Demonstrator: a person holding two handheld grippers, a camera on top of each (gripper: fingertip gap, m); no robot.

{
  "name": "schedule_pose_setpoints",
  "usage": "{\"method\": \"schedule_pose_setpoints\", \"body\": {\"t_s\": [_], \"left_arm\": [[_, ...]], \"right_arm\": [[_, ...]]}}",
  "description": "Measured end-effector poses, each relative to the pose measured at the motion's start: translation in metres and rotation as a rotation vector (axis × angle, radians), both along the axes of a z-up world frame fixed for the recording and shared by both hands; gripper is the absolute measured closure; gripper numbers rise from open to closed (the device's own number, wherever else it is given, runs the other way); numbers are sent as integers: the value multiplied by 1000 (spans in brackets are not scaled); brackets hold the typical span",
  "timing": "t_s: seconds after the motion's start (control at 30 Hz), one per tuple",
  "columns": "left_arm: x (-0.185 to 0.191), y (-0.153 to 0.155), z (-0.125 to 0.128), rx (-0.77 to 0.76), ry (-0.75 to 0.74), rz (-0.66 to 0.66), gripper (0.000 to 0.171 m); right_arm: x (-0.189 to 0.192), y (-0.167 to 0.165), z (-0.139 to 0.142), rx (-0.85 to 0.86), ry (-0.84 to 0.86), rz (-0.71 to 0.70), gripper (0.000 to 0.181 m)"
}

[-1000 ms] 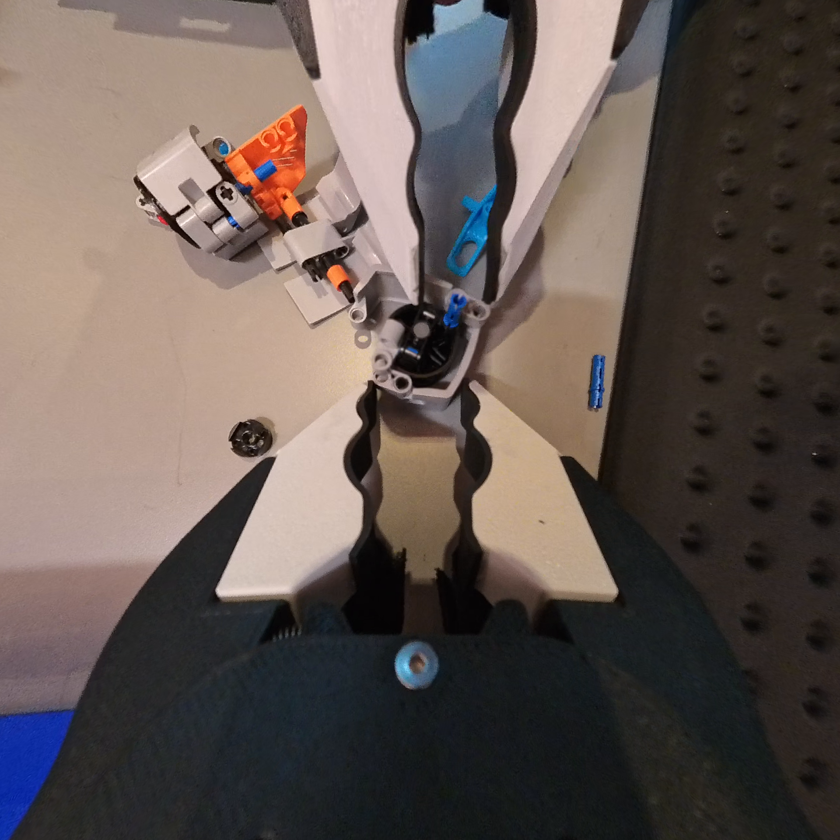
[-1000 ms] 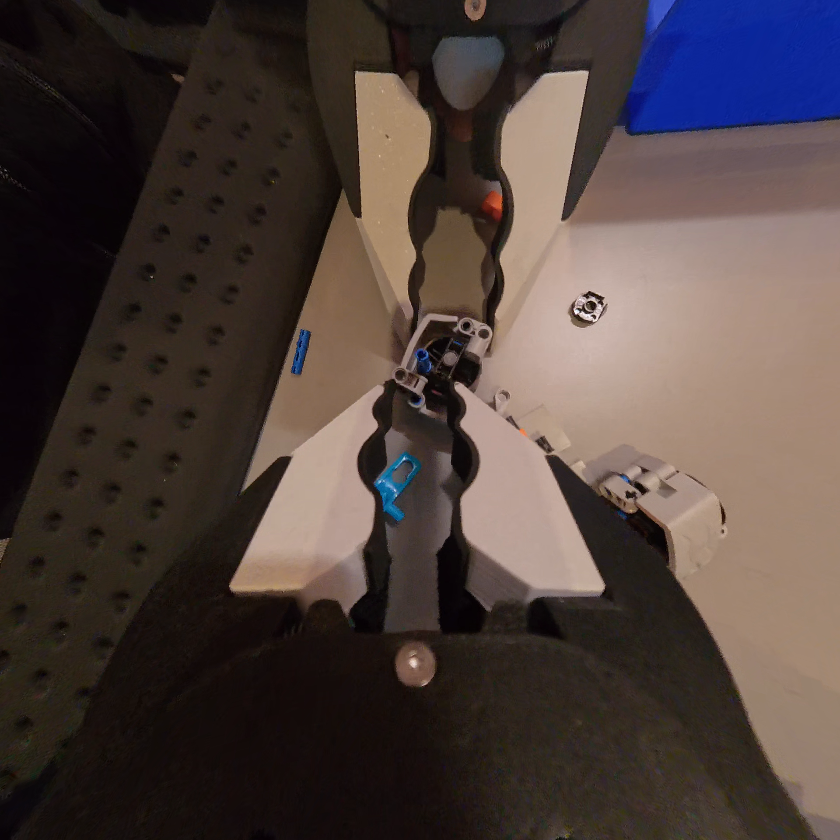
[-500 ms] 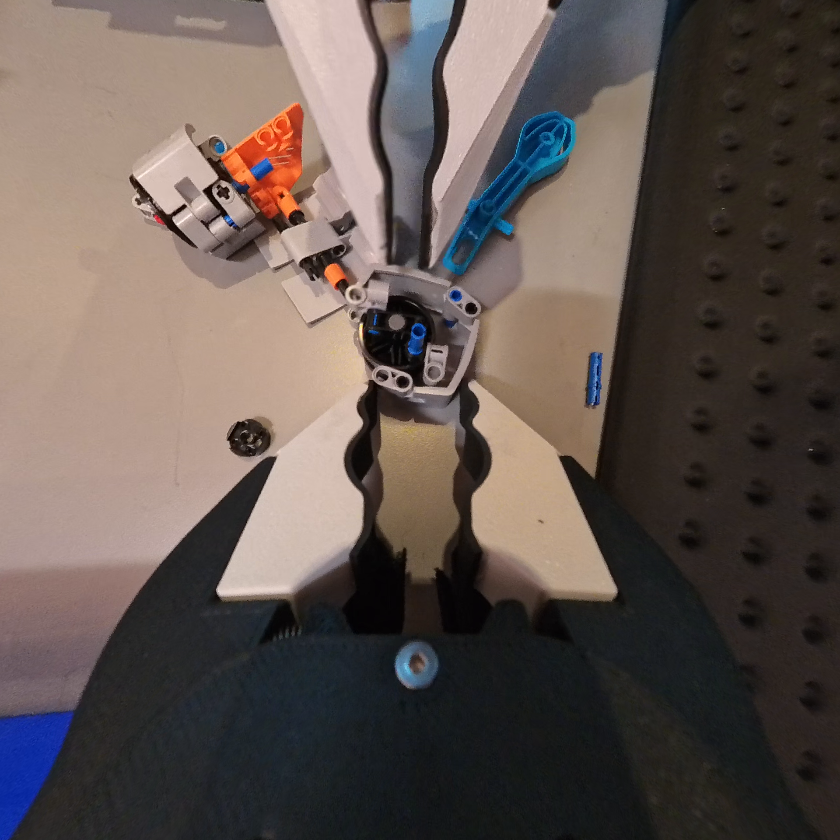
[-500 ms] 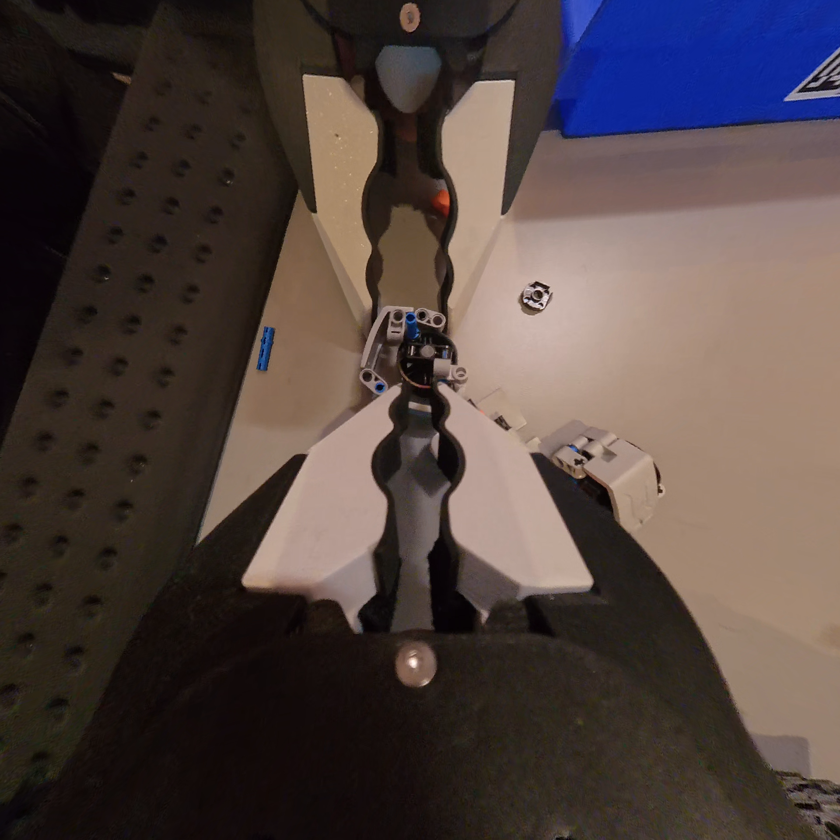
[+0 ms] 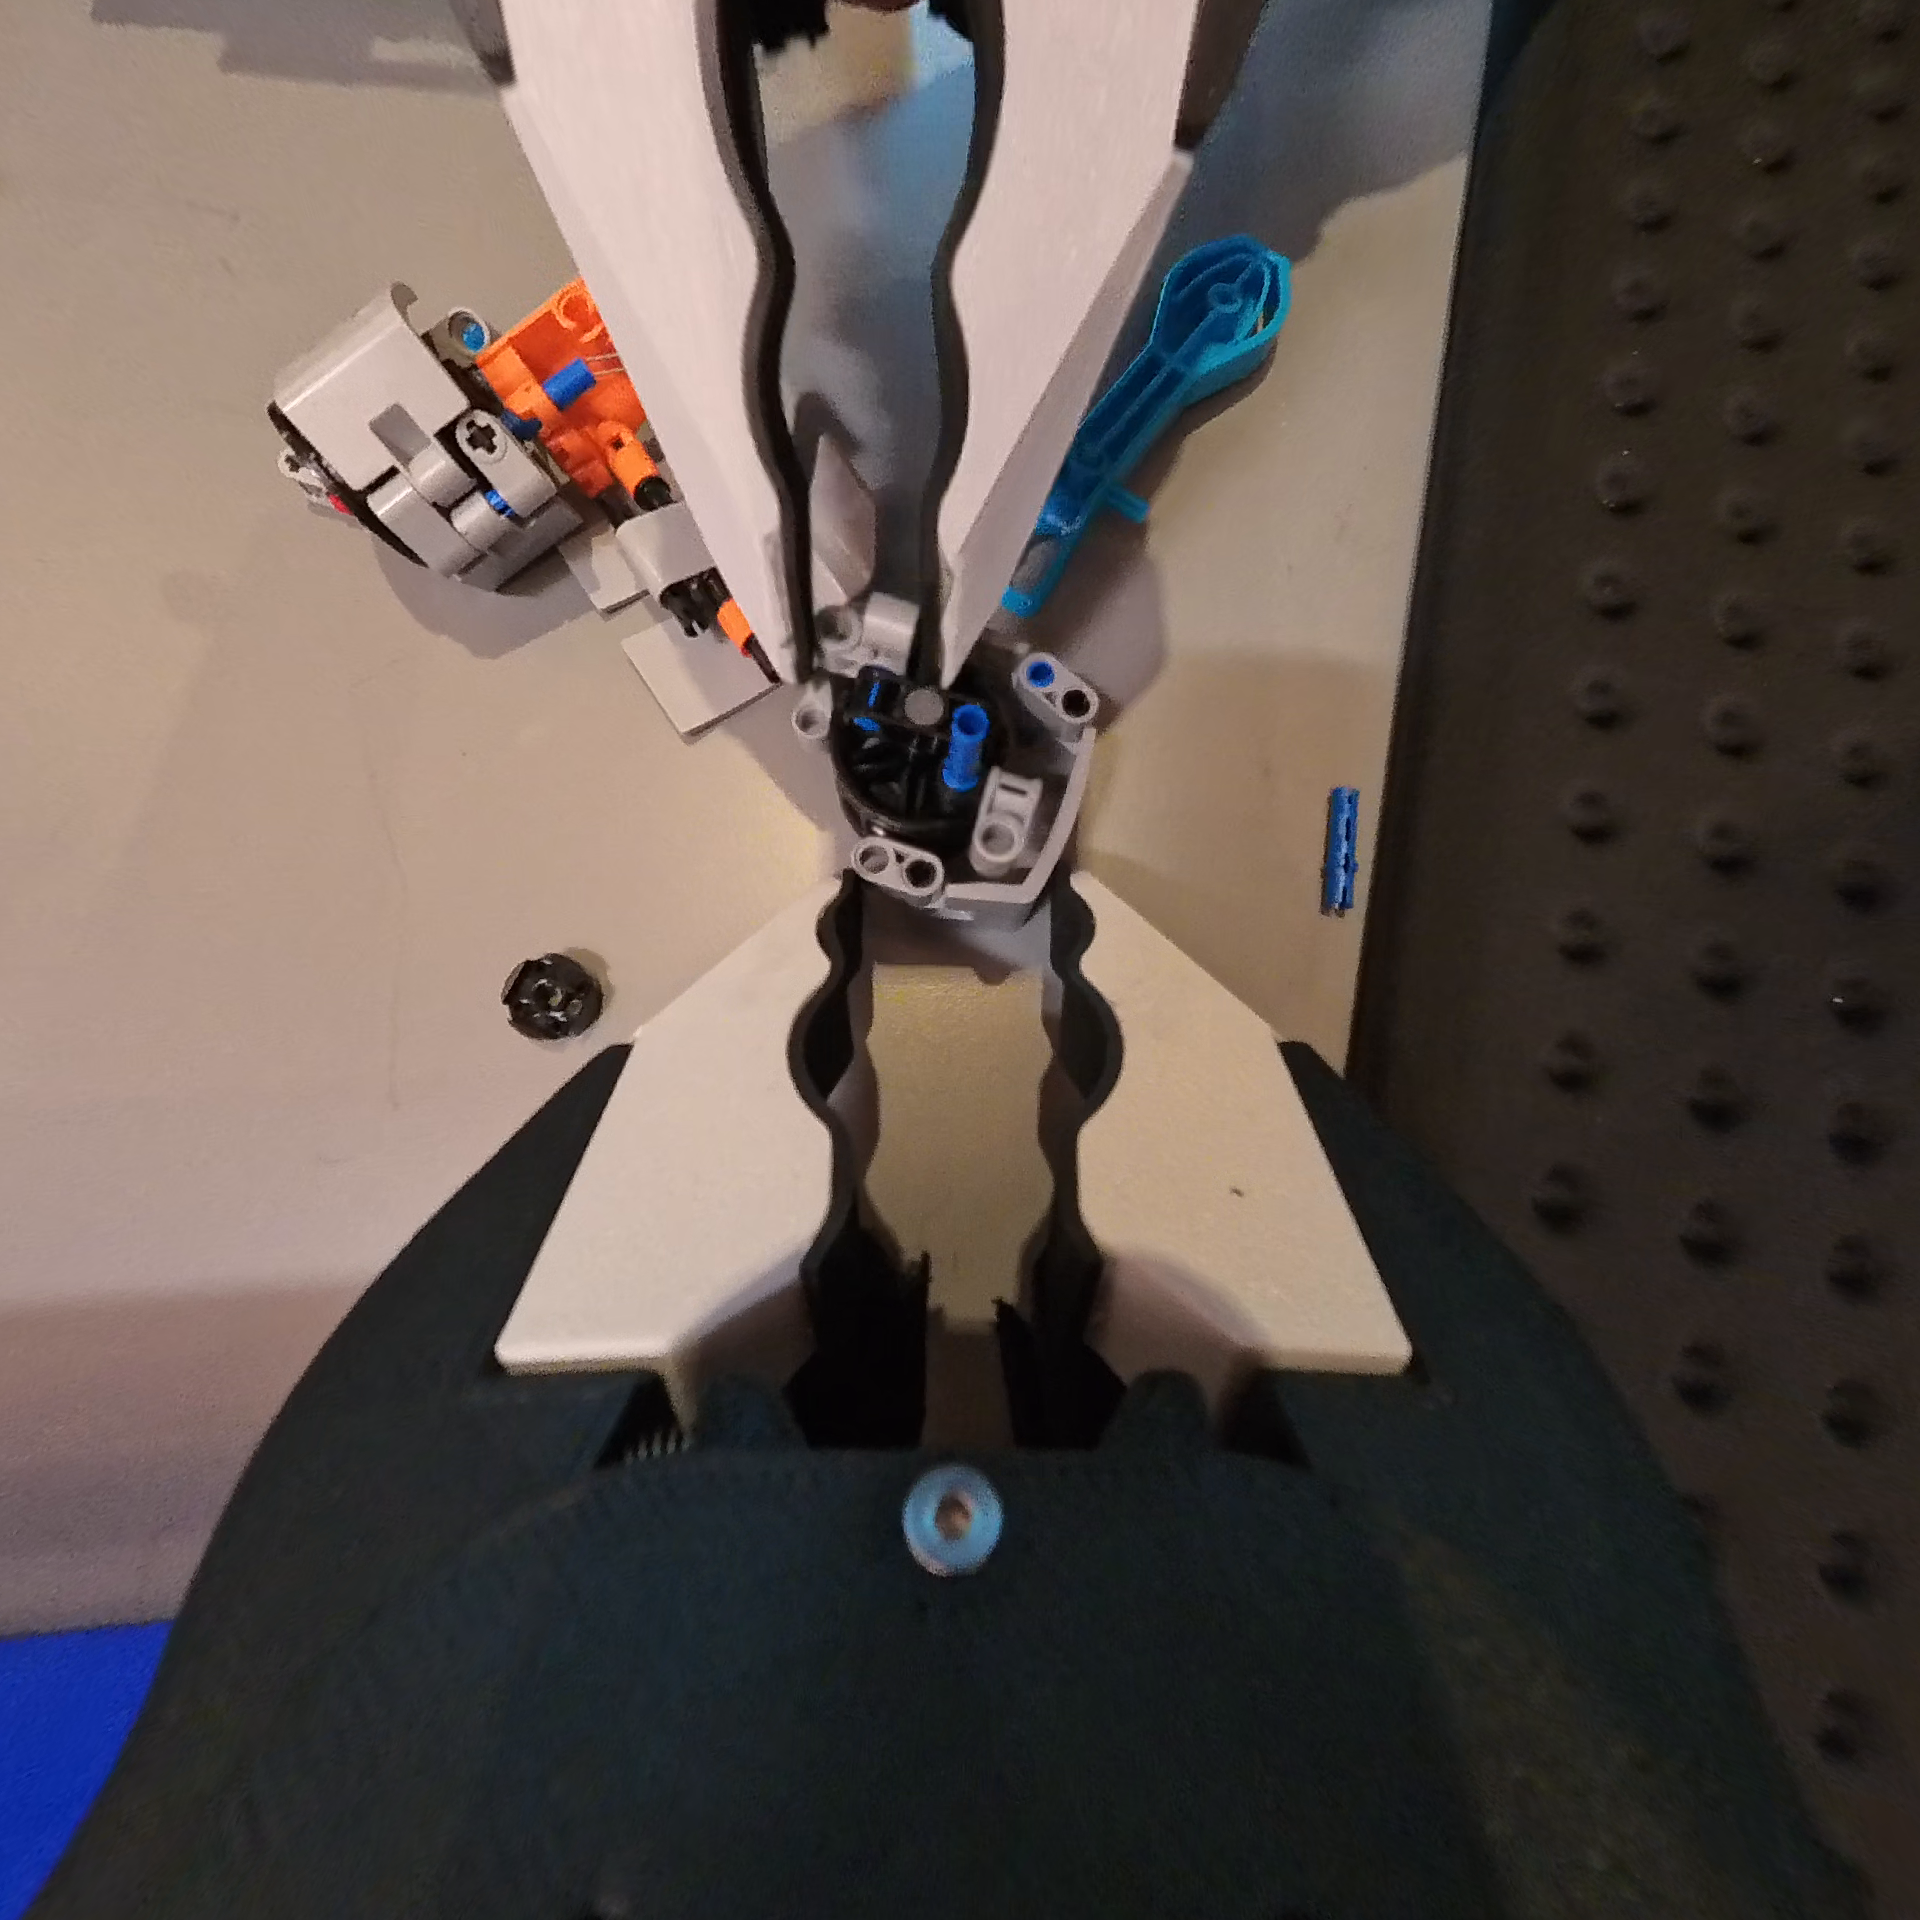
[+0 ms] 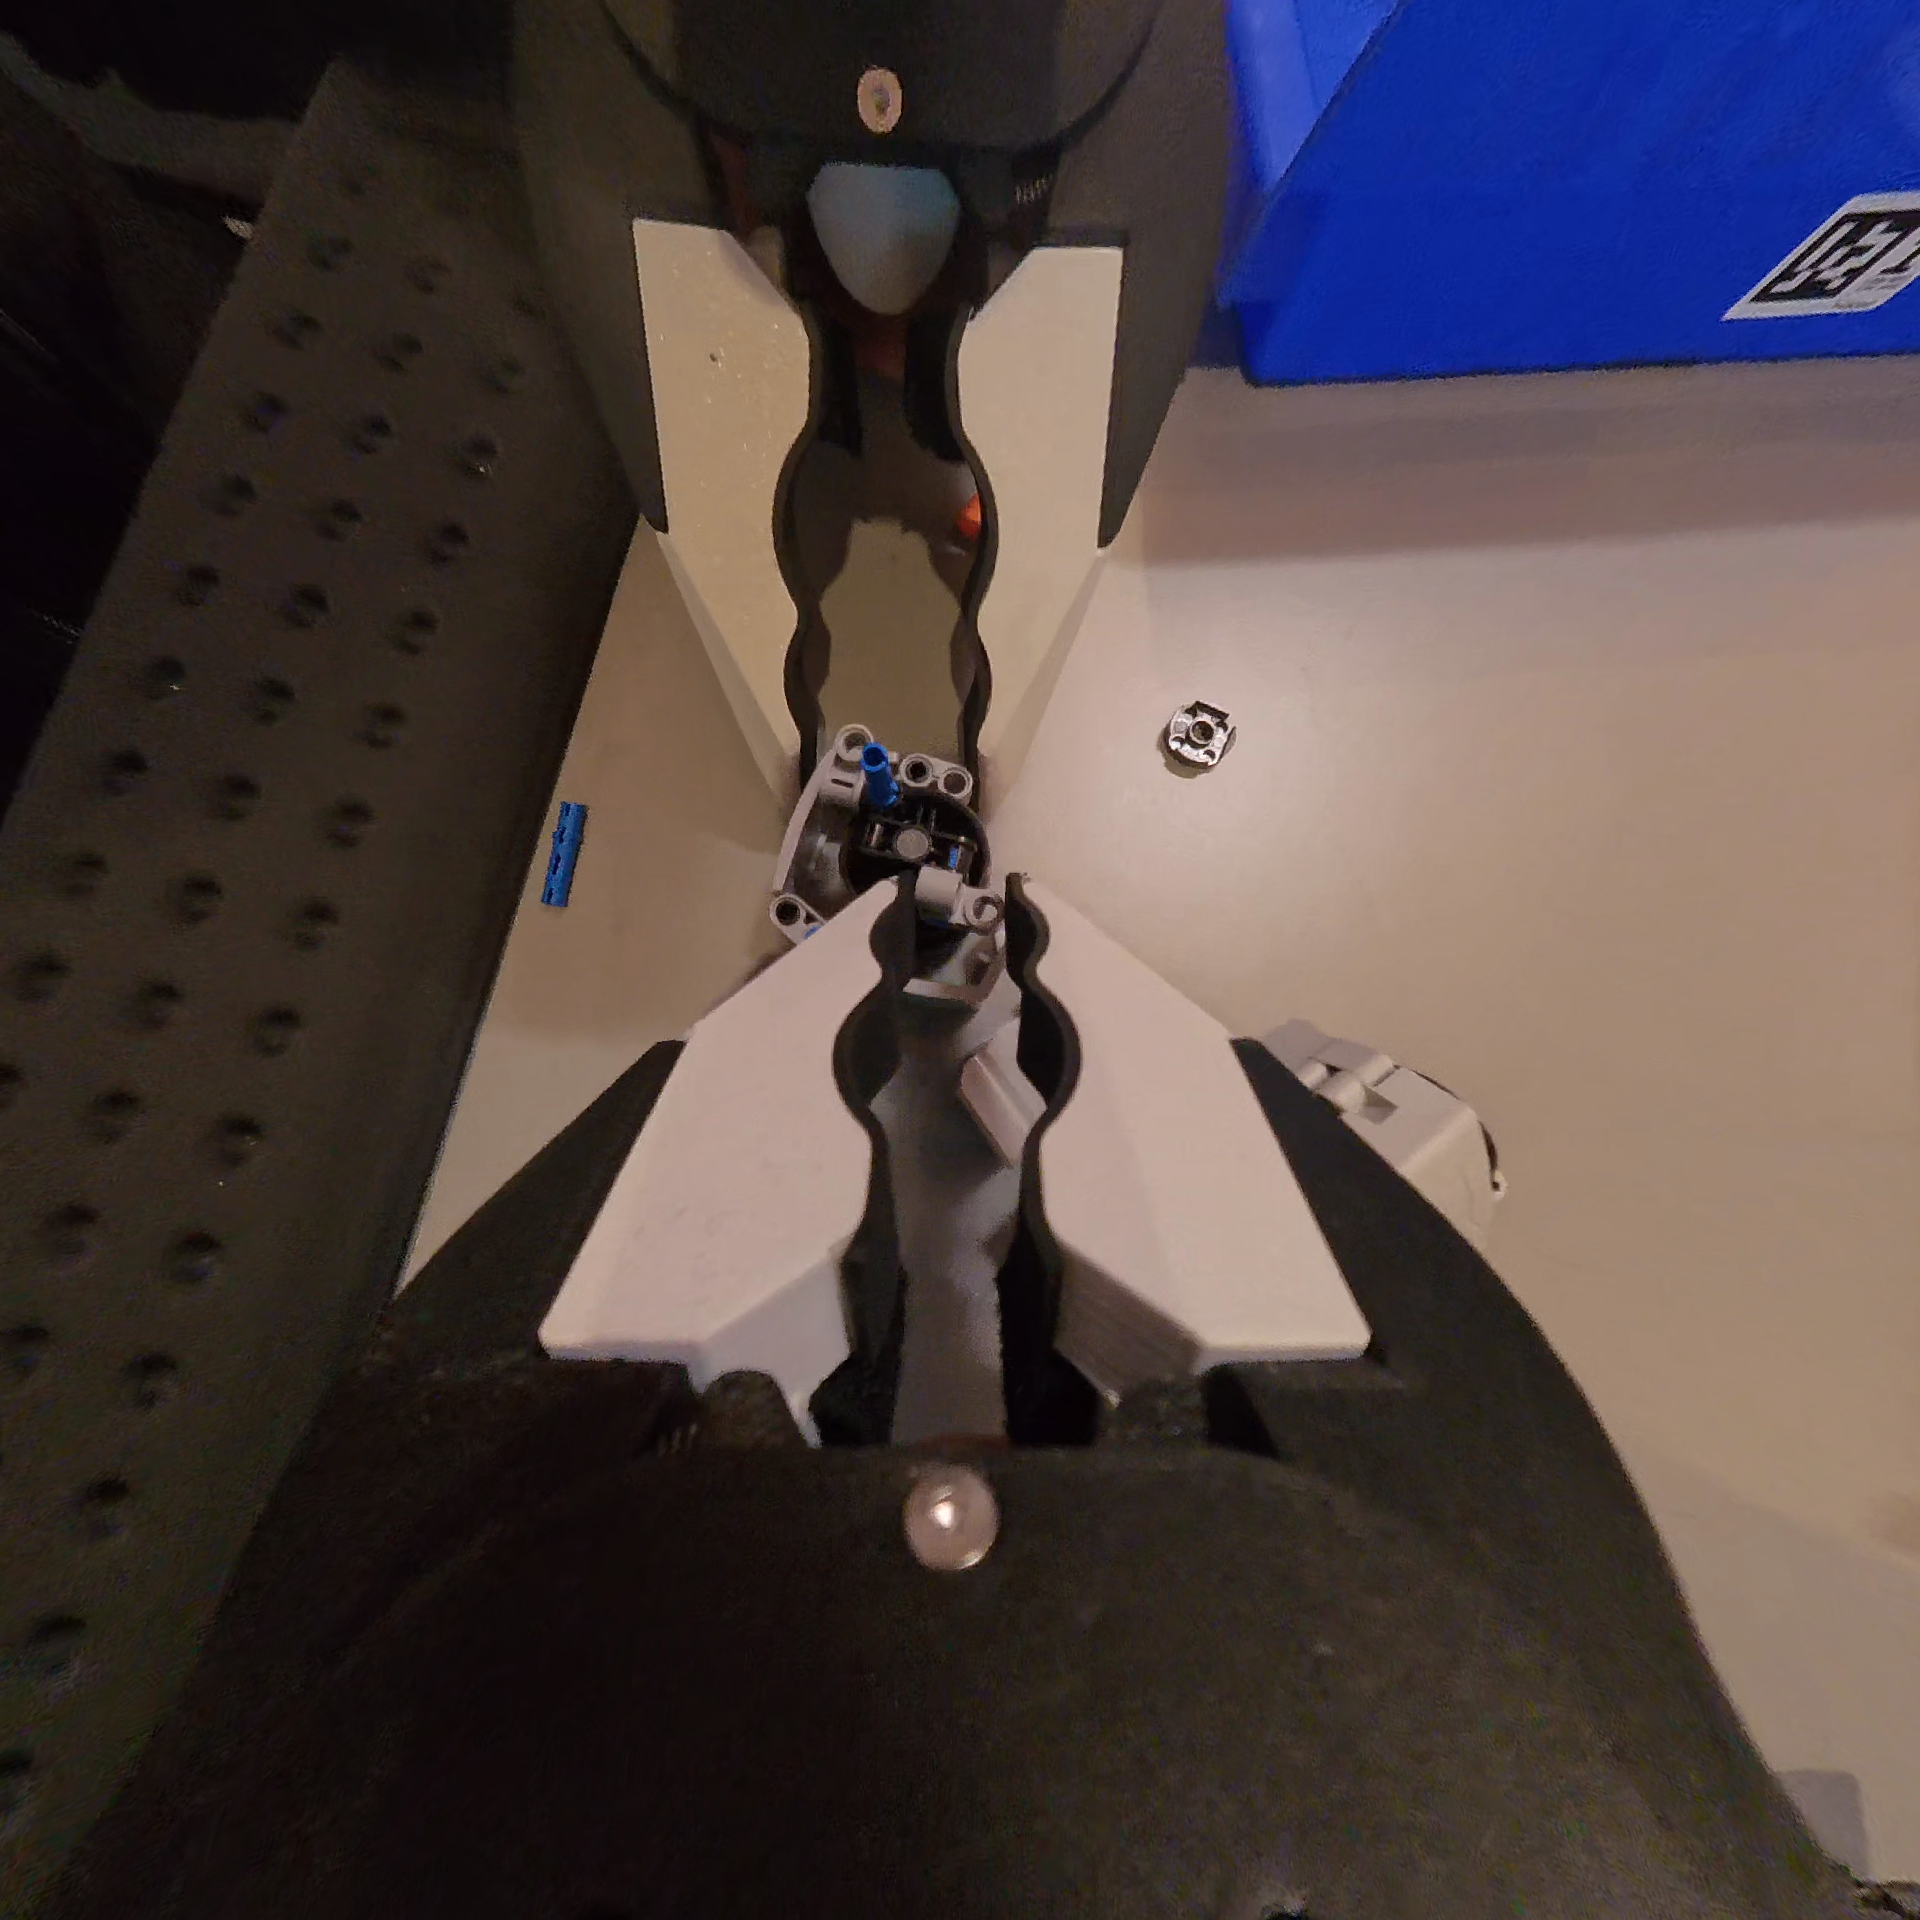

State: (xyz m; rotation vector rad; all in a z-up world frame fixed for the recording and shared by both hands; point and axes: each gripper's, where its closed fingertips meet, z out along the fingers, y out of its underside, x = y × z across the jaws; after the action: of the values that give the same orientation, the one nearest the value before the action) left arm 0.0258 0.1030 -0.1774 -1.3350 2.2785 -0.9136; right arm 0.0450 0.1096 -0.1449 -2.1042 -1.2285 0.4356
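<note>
Left wrist view: a small grey and black toy piece with blue pins is being held at its near edge by the left gripper, whose fingers are clamped on it, while the right gripper is being pressed in from the far side with its fingers closed on a little grey part on that piece. Right wrist view: the same toy piece is being held between both grippers above the pale table, and a blue pin, a dark round part and a blue box are being left lying apart from it.
</note>
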Motion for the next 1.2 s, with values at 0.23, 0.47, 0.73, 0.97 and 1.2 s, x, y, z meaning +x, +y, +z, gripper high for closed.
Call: {"method": "schedule_pose_setpoints", "body": {"t_s": [0.23, 0.47, 0.73, 0.97, 1.2], "left_arm": [[-2, 2, 1, 15, -1, 5, 138], [-4, 19, 12, -17, -23, 100, 117], [1, -3, 12, 48, 4, 139, 99], [-3, 0, 0, 115, 38, 85, 132], [-19, 22, 2, 213, 76, 50, 120]], "right_arm": [[4, 4, 19, 33, 77, -29, 168], [16, 6, 36, 53, 118, -66, 168], [23, -8, 33, 9, 92, -19, 168], [5, -34, 19, -49, 33, 127, 167], [-8, -41, -9, -78, -69, 191, 167]]}}
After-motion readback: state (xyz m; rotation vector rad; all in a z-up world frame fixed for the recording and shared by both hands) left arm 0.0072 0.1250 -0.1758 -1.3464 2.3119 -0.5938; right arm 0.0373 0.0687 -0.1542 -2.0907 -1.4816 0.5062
